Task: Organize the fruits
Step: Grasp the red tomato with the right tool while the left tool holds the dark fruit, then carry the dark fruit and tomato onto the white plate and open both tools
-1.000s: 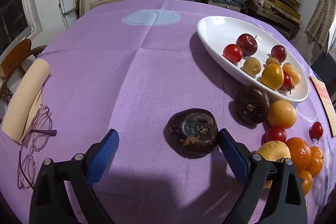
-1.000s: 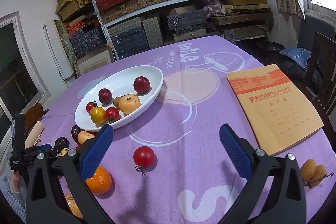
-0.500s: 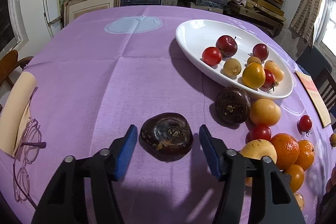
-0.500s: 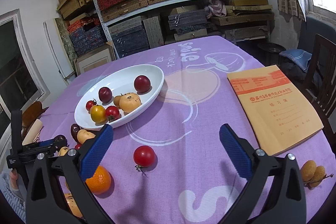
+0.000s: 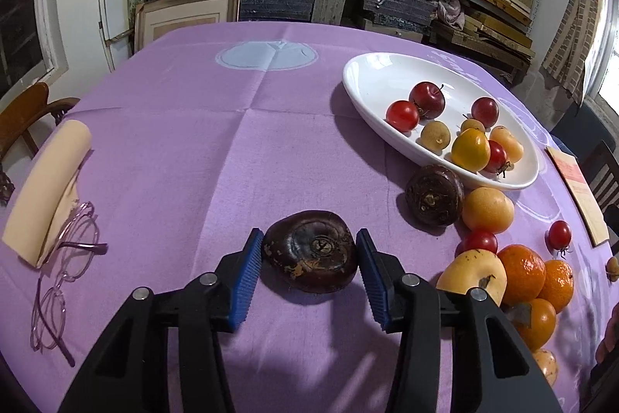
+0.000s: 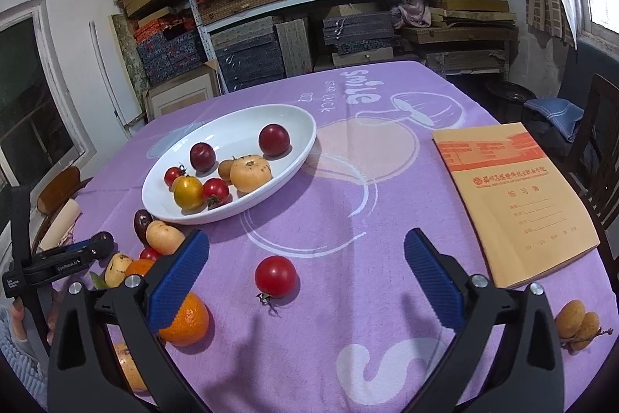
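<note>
Two blue pads of my left gripper [image 5: 307, 273] touch the flat dark brown fruit [image 5: 311, 251] on the purple cloth [image 5: 193, 149]. I should squeeze gently, lift straight, then go to the white oval dish [image 5: 371, 91]. My right gripper [image 6: 305, 277] hangs wide open, holding nothing.

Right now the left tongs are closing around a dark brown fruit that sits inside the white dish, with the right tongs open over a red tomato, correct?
Not quite. The left wrist view shows the dark brown fruit lying on the purple tablecloth, outside the white dish. The left tongs do flank it, and the right tongs are open over the red tomato.
</note>
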Demonstrator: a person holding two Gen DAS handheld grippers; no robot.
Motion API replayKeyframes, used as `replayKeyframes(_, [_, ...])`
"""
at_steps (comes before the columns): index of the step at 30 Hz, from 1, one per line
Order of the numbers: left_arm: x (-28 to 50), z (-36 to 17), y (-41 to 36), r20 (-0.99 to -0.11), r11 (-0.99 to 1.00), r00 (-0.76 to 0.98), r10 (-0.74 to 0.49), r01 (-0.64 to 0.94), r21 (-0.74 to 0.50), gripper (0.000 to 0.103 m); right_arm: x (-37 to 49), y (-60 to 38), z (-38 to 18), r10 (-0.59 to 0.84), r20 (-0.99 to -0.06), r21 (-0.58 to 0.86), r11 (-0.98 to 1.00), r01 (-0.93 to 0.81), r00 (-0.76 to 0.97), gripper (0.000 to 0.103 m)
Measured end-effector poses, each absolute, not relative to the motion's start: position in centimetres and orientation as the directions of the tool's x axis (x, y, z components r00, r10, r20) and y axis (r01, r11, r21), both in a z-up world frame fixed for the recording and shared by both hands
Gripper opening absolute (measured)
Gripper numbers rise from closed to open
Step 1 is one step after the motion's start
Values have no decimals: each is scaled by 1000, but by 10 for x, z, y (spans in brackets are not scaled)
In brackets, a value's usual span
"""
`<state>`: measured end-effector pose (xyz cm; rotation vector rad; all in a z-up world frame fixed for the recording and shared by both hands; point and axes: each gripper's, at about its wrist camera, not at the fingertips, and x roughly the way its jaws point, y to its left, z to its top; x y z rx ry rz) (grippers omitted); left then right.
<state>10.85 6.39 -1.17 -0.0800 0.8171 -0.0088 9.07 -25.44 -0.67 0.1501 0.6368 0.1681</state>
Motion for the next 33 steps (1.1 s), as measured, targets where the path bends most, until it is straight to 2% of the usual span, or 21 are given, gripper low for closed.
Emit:
replayKeyframes(5, [73,-1,63,-694,996,719,-30,-35,-79,49,97,-227,-23,83,-654,-5,993,-114,752,99])
replayKeyframes(9, [64,1,55,-681,998,731,-40,-7,-66,49,102,-226,-29,68,-671,-18,994,-108,738,97])
replayKeyframes(11, [63,0,51,-684,998,728,-51,13,-61,49,107,-225,-33,72,-690,-18,993,-116,720,84])
replayKeyframes(12, [63,-2,50,-687,998,725,-54,19,-59,49,112,-224,-36,78,-707,-15,992,-125,703,66])
replayKeyframes(13, [63,-3,49,-689,998,722,-57,25,-57,49,115,-223,-39,96,-719,0,990,-138,689,58])
replayKeyframes(20, [61,-5,46,-687,997,723,-76,38,-71,49,120,-221,-42,123,-738,23,987,-157,664,54])
replayKeyframes(22, [60,-6,46,-689,997,720,-78,40,-70,49,121,-220,-44,139,-747,34,985,-172,650,39])
replayKeyframes(24, [61,-6,45,-690,997,719,-79,41,-71,49,122,-219,-46,144,-754,35,983,-179,641,30])
replayKeyframes(33, [65,-8,45,-699,996,709,-91,50,-79,49,115,-224,-38,147,-718,41,985,-169,680,30])
